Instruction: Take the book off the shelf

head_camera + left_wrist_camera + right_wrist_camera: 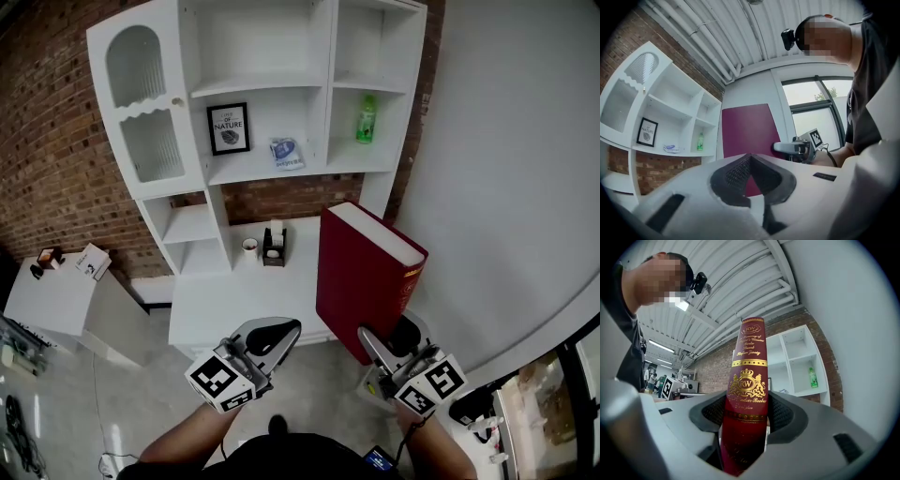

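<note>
Right gripper view looks straight at the book (748,380): its dark red spine with gold lettering stands upright between the two jaws, and the dark pads press on it from both sides, so the right gripper (745,417) is clamped on the lower end of the spine. In the head view the book (361,277) is off the shelves and in the air, standing on end with its pale page block facing up. The right gripper (390,345) grips it at its bottom corner, just in front of the right front corner of the white bench (234,300) that forms the base of the shelf unit (272,37). The book covers that corner of the bench from the camera, and no part of it rests on a shelf or on the bench. The left gripper (279,334) hangs beside it, apart from the cover, off the bench's front edge. In the left gripper view its pads meet at their tips with nothing between them, and the red cover shows beyond. A framed print (229,128) and a green bottle (367,119) stand on the middle shelves.
</note>
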Available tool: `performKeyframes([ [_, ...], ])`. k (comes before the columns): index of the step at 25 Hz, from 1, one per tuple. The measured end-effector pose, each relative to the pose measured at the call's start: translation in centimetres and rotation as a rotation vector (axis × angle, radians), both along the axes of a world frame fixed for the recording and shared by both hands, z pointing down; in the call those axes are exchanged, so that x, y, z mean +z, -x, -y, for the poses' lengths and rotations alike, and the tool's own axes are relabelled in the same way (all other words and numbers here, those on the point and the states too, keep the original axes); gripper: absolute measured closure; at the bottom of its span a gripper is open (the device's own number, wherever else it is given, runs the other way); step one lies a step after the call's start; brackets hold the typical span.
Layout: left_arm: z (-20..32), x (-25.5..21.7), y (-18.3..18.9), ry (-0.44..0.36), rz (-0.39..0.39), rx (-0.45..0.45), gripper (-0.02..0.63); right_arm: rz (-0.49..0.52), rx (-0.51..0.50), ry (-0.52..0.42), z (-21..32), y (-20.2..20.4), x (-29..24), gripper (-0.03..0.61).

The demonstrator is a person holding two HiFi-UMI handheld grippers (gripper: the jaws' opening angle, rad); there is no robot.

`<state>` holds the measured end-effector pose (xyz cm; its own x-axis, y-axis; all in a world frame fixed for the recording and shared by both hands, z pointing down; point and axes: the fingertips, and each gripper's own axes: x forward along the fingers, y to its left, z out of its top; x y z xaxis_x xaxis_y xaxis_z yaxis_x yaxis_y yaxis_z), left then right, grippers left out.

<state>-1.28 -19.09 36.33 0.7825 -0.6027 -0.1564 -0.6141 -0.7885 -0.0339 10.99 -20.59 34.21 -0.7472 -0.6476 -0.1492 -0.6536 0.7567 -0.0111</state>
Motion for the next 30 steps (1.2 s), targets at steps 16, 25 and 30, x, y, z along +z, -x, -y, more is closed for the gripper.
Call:
performKeyframes([
  [16,-11.7,7.6,-10.9,0.147,0.038,0.04,0.606,0.026,-0.031,0.209,-11.8,-9.2,10.2,0.335],
  [25,-15.2,12.3,-12.4,0.25,0.026,0.044,0.606,0.06,-0.044,0.305,-16.4,-9.9,15.0,0.336],
  [30,-16.4,13.5,-12.9,0.272,0.03,0.061,0.606,0.047,-0.044,0.323,-17.7,-9.8,16.4,0.336],
])
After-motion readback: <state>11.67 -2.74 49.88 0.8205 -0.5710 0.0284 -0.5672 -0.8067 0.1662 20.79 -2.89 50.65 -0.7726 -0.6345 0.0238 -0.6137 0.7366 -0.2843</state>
